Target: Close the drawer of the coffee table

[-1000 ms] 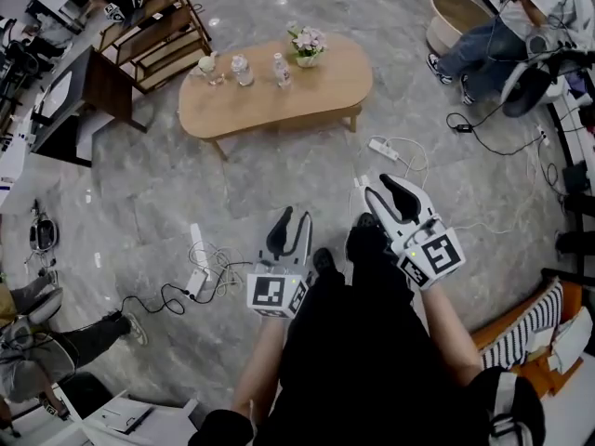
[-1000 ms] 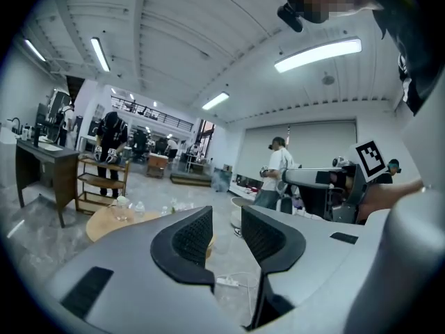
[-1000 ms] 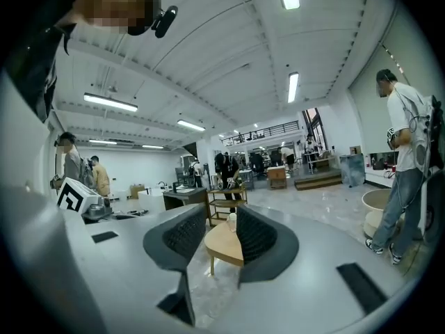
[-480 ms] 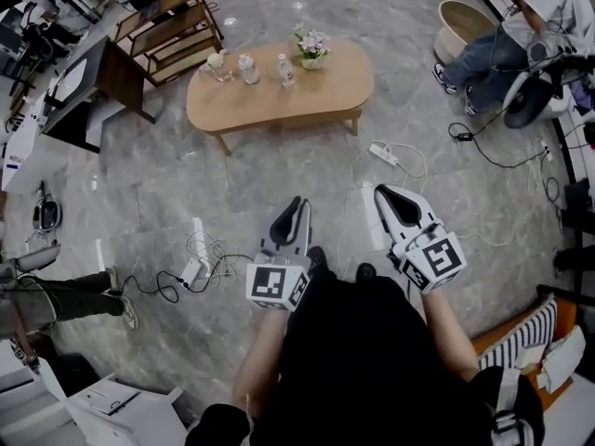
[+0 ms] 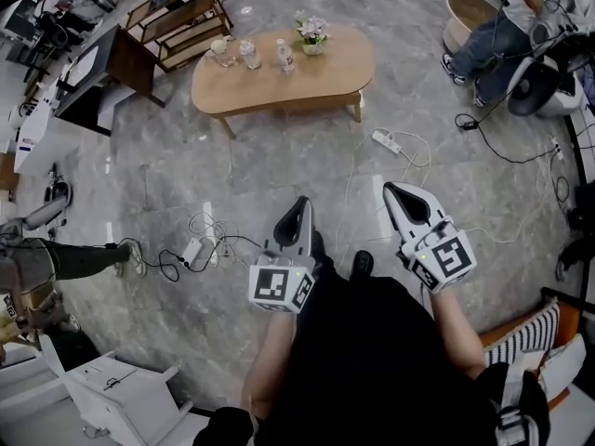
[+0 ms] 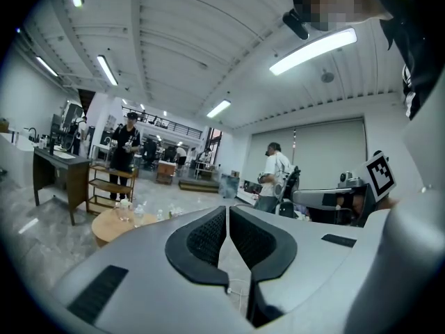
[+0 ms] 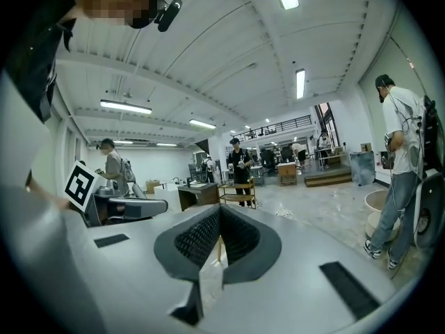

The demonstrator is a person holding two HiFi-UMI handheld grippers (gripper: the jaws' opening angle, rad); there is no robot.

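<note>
Both pairs of jaws have just been closing, and the coffee table now sits a little higher and smaller in the head view than 1 second ago.

Nearest you, the left gripper (image 5: 299,203) and the right gripper (image 5: 392,190) hang side by side in front of your legs, pointing roughly level. Each pair of jaws is clenched with nothing between the pads.

Past them lies bare stone floor (image 5: 279,170), with a tangle of cords (image 5: 209,244) to your left and a power strip (image 5: 384,140) with its lead to your right. The clear lane runs between those 2.

The coffee table (image 5: 279,86) stands well ahead, carrying bottles (image 5: 249,54) and a flower pot (image 5: 312,35). Its drawer does not show from here, so you cannot tell whether it stands out or is pushed in. This fits walking up to a drawer that is out as well as stepping away from 1 already in.

Either way, I judge the job now is crossing the floor. Keep both grippers level and together, and place your feet wide of the cords. A shelf rack (image 5: 181,17) crowds the table's far left end, and a seated person (image 5: 502,31) takes the far right.
</note>
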